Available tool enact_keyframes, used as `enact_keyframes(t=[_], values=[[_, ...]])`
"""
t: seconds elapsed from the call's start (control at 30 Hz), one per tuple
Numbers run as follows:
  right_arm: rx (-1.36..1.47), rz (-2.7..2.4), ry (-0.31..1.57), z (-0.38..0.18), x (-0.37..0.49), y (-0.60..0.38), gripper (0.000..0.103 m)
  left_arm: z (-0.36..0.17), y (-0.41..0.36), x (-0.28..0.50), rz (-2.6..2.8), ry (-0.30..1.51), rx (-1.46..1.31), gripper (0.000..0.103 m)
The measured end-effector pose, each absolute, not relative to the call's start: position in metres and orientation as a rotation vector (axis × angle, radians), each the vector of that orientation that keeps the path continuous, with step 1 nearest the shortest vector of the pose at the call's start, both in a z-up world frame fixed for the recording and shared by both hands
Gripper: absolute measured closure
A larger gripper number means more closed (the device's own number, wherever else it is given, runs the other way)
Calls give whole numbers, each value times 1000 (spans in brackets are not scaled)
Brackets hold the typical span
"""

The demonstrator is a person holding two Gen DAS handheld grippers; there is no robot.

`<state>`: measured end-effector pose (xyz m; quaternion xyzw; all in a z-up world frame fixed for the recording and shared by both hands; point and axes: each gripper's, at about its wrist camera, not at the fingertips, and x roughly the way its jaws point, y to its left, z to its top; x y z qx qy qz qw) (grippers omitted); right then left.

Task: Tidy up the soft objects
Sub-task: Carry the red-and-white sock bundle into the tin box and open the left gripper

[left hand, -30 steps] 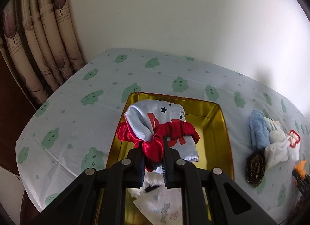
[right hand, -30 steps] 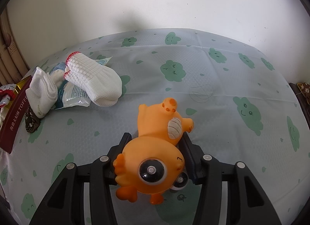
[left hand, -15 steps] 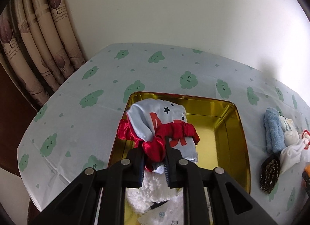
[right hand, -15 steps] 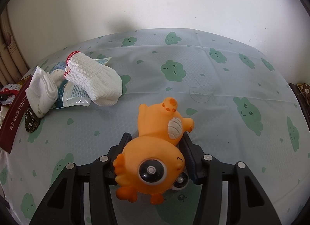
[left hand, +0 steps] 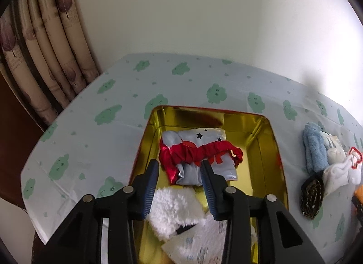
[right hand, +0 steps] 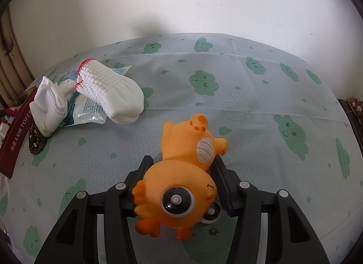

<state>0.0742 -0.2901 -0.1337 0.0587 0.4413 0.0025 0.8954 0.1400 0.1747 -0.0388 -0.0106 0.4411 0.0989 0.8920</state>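
1. Gold tin [left hand: 275, 150] on the cloud-print tablecloth [left hand: 95, 132] holds a pale blue cloth [left hand: 206, 171] with a red scrunchie [left hand: 197, 154] lying across it
2. Right gripper [right hand: 182, 168] clenches an orange rubber duck [right hand: 181, 173]
3. Left gripper [left hand: 179, 173] hangs released above the scrunchie, gripping nothing

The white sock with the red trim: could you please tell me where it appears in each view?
Left wrist: the sock is at the far right edge, beside a blue towel.
Right wrist: the sock is upper left, lying on a plastic packet.
Shared landmark: the dark patterned pouch just in front of the pile.
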Motion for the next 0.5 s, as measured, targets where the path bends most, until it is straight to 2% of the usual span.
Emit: enact_keyframes(t=[0.5], values=[[109,-12,908,-132,71,-291,58,-29,172,50,282,790,20,63]])
